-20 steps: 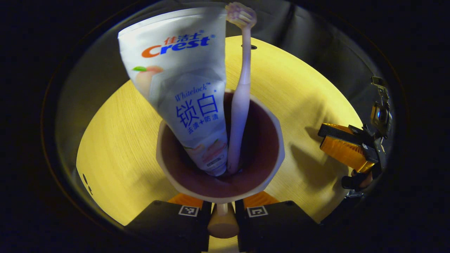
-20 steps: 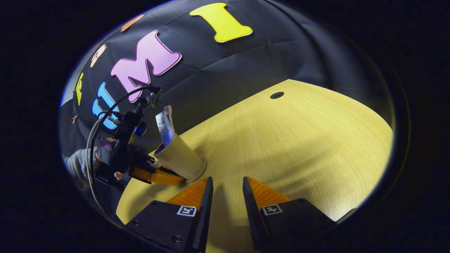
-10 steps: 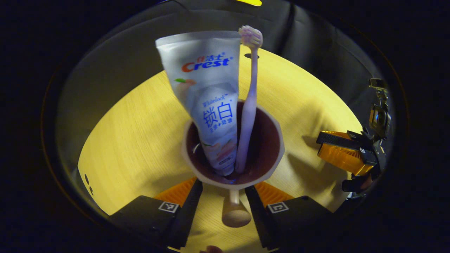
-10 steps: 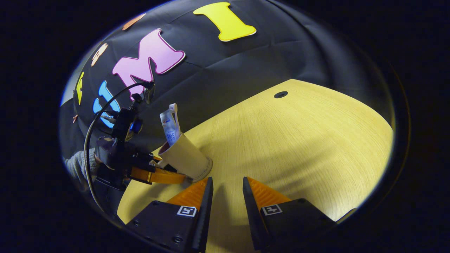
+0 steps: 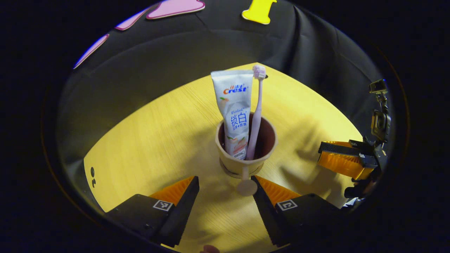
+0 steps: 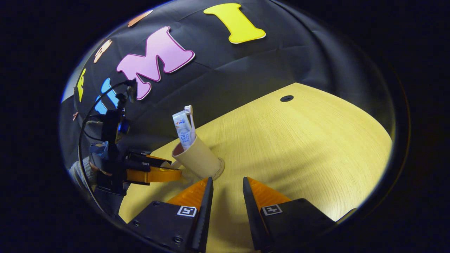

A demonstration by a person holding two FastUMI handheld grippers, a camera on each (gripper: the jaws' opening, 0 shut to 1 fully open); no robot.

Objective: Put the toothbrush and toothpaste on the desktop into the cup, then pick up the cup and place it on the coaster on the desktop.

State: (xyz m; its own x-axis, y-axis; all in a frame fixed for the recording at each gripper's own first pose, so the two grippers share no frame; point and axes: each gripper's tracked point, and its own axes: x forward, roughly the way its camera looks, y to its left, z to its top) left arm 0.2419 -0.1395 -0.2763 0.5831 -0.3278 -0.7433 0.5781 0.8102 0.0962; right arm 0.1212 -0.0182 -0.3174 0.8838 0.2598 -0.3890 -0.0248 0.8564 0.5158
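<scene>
In the left gripper view the left claw [image 5: 225,182] stands wide open with nothing between its fingers, and the cup's handle [image 5: 246,182] sits in the gap, touching neither finger. Just beyond it the cup [image 5: 246,160] stands upright on the yellow wood-grain worktop [image 5: 147,140], resting on a round coaster [image 5: 226,171] whose rim shows under its base. Inside the cup the toothpaste [image 5: 235,109] stands cap down with its flat end up, and the toothbrush [image 5: 257,112] leans beside it on the right, bristles at the top. Farther off at the right edge hangs the right claw [image 5: 325,156]. In the right gripper view that right claw [image 6: 225,189] is partly open and holds nothing, hovering over bare worktop [image 6: 299,147]. Just ahead and to its left stands the cup [image 6: 198,160] on the coaster [image 6: 220,168], with the toothpaste [image 6: 182,128] and toothbrush [image 6: 190,119] sticking out. The left claw [image 6: 175,170] sits just beside the cup, apart from it.
</scene>
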